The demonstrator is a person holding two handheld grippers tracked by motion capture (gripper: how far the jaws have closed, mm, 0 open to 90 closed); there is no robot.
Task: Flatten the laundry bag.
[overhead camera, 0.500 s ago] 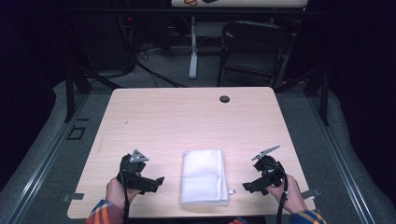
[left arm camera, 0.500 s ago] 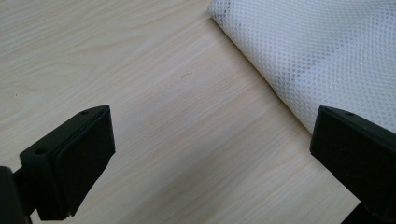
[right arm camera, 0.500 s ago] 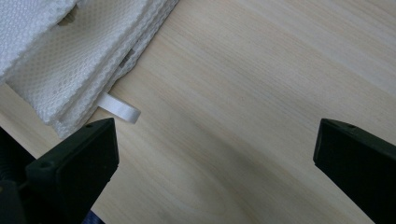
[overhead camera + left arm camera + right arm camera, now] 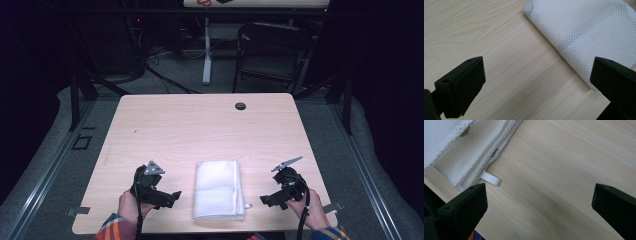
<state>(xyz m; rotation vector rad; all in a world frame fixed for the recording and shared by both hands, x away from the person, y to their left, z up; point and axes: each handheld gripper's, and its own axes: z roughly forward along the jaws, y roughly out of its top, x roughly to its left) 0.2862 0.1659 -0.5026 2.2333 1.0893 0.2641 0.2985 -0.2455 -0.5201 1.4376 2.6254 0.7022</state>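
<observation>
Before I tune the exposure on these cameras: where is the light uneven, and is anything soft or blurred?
High view: the table is lit while the floor and room around it fall dark; the picture is a little soft. Left gripper view: the mesh cloth is sharp, with a mild shadow along its edge. Right gripper view: the cloth's tag is crisp, and a soft shadow darkens the wood below.

In the left gripper view, the folded mesh cloth [image 4: 584, 35] is running off the top and right edges, and my right-hand jaw is covering its near border. In the right gripper view, the cloth is leaving by the top-left corner. In the high view, the small dark object [image 4: 240, 106] near the table's [image 4: 200, 130] far edge is reading too small for me to identify.
</observation>
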